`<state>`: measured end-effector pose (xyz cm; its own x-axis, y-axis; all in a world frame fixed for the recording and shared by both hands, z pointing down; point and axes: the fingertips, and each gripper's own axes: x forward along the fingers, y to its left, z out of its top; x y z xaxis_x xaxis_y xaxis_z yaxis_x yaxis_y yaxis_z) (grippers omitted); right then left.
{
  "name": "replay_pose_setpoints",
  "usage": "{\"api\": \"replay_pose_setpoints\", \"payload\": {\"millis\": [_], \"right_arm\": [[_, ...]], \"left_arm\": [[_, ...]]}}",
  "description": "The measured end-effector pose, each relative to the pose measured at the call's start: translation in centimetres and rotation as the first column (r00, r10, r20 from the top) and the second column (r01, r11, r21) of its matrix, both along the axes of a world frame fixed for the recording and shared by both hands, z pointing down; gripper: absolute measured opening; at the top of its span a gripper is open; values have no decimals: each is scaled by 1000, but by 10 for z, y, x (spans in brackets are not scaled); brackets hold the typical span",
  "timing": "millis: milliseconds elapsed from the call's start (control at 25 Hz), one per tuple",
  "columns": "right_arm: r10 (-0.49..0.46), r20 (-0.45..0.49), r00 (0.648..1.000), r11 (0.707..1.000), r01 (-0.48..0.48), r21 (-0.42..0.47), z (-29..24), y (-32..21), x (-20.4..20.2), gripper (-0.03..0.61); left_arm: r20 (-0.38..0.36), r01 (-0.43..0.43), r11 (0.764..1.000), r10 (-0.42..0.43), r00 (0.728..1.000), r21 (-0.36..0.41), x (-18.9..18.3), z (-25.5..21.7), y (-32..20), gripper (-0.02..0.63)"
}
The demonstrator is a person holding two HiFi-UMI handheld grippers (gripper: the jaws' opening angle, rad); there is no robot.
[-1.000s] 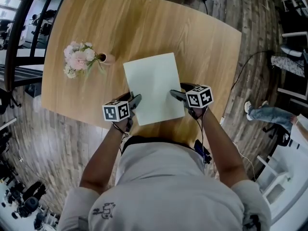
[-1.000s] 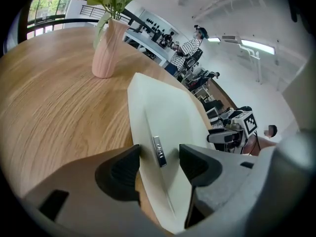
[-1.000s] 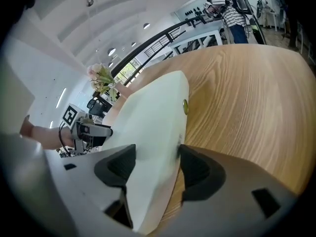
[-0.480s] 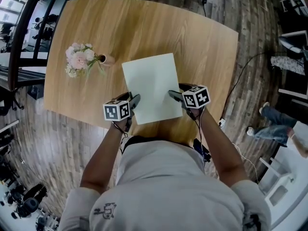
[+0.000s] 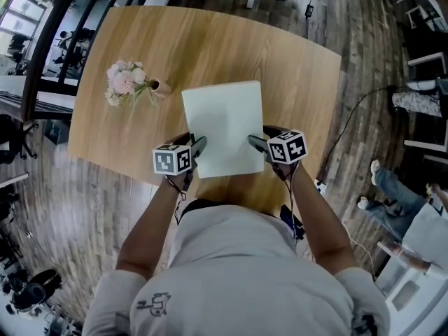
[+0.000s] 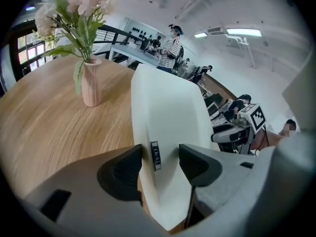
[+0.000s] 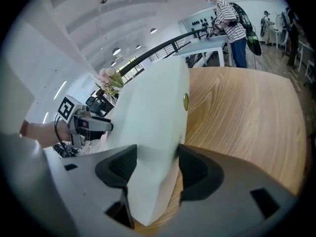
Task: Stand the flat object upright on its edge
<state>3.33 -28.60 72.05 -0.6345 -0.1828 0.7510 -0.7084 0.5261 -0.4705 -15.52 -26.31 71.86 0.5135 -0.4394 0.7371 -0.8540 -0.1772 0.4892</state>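
Observation:
A flat white board point(image 5: 224, 128) lies lengthwise on the wooden table point(image 5: 301, 68), tilted with its far edge raised. My left gripper point(image 5: 198, 145) is shut on its left edge near the close corner; the pads pinch the board point(image 6: 168, 112) in the left gripper view, at the gripper point(image 6: 160, 164). My right gripper point(image 5: 253, 141) holds the right edge opposite. In the right gripper view its jaws are closing on the board point(image 7: 148, 117), which fills the gap of the gripper point(image 7: 157, 164), both pads touching.
A pink vase of flowers point(image 5: 129, 84) stands on the table left of the board, also close by in the left gripper view point(image 6: 91, 85). The table's front edge runs just under both grippers. Cables and a person's legs point(image 5: 388, 194) are on the floor at right.
The board's far edge has lifted, so it looks shorter from above and its far edge shows thickness. Both grippers stay on its near corners.

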Motion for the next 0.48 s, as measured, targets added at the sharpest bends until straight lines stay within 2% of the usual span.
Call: {"api": "replay_pose_setpoints", "payload": {"millis": [160,480], "right_arm": [[3,0,1000,999,-3,44,-16,3,6,273],[-12,-3,1000,988,12,151,-53,3,14,270]], "left_arm": [[7,2,999,-3,1000,44,6,-17,3,239],[71,-26,987,14,997,161,15,-58,5,239]]}}
